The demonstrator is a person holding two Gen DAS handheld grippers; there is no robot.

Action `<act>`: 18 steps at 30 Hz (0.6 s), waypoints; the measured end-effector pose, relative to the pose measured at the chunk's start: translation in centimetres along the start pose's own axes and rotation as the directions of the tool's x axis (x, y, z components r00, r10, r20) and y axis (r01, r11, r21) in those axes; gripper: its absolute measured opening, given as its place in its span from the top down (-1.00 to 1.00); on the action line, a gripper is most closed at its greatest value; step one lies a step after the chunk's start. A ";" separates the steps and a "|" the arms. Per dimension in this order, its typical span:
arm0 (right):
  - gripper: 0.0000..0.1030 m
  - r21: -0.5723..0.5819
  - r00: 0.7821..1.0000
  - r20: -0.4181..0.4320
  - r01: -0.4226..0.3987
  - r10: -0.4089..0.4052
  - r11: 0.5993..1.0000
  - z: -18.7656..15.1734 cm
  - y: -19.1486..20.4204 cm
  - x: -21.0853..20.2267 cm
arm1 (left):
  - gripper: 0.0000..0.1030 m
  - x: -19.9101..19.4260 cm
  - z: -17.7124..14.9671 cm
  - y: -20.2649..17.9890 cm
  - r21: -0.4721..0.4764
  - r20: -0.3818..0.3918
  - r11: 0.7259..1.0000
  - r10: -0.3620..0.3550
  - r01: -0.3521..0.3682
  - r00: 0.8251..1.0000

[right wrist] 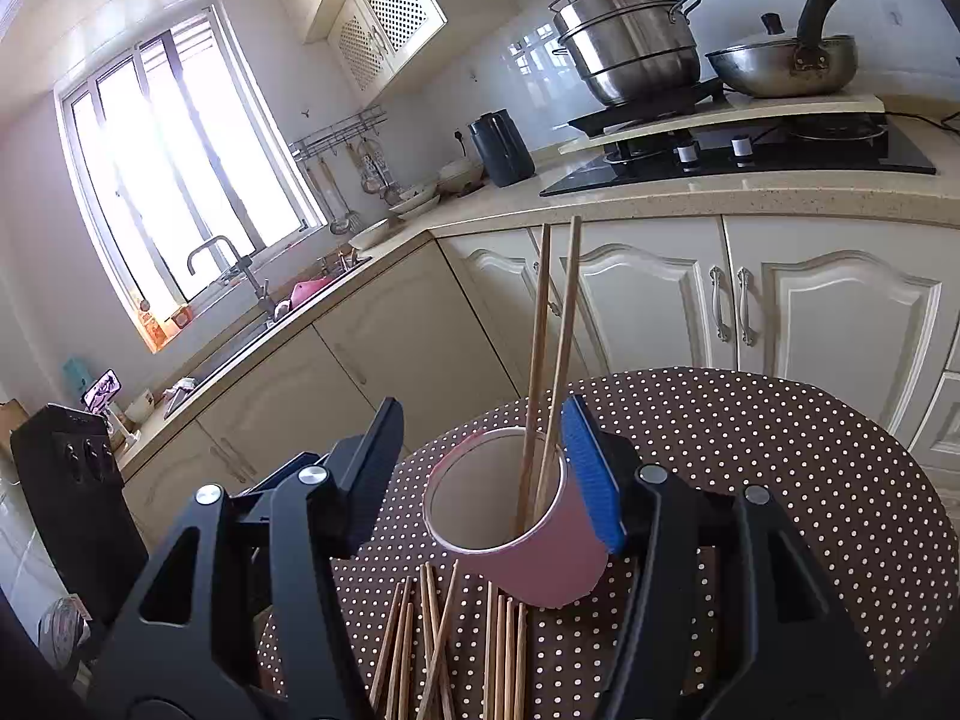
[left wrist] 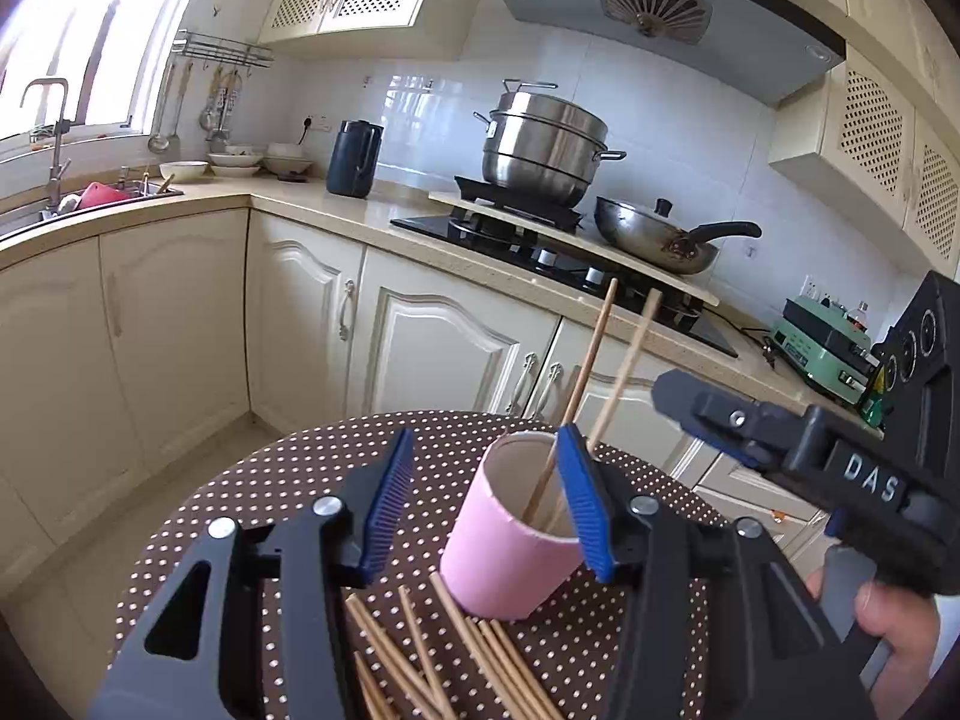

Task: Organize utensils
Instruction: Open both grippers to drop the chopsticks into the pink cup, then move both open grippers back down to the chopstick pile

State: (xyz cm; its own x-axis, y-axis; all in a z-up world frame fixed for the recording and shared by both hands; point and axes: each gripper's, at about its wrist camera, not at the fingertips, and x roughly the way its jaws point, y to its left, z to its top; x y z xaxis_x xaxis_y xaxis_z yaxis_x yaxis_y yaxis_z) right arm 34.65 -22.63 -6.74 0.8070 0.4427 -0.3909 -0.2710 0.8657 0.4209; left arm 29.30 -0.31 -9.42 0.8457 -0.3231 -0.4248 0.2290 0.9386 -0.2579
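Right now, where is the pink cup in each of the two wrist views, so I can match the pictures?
Left wrist view: the pink cup stands low, just right of the middle, on the dotted table, two chopsticks leaning in it.
Right wrist view: the pink cup is low at the middle, same two chopsticks inside.
Shared landmark: the steel steamer pot on the stove.

Two chopsticks (right wrist: 543, 360) stand in a cup (right wrist: 528, 564) on a round table (right wrist: 780, 480). More loose chopsticks (right wrist: 444, 648) lie before the cup; kitchen counters (right wrist: 660, 204) run behind.
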 end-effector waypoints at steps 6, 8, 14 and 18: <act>-0.08 -0.029 1.000 0.003 0.024 -0.024 0.999 -0.8 0.9 -2.6 | -0.01 -2.5 -1.4 1.4 -0.037 -0.059 0.998 0.040 -0.042 0.997; -0.08 -0.035 1.000 -0.002 0.028 -0.029 0.999 -1.4 1.2 -3.3 | -0.01 -3.5 -2.1 1.7 -0.041 -0.077 0.997 0.055 -0.058 0.996; -0.08 -0.039 0.998 -0.040 0.047 -0.049 0.998 -4.0 1.9 -4.4 | -0.02 -5.4 -4.4 1.4 -0.008 -0.121 0.998 0.066 -0.067 0.990; -0.08 -0.039 0.996 -0.065 0.061 -0.063 0.997 -5.9 2.2 -5.0 | -0.02 -6.1 -6.1 1.7 -0.018 -0.163 0.997 0.068 -0.072 0.984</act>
State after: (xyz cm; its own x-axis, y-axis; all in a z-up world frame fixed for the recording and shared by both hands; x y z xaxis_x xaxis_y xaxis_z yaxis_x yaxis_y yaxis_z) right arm 26.94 -21.57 -8.69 0.7869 0.4012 -0.4688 -0.2419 0.8995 0.3638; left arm 21.59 2.55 -12.57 0.7694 -0.2742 -0.5770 0.1590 0.9570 -0.2428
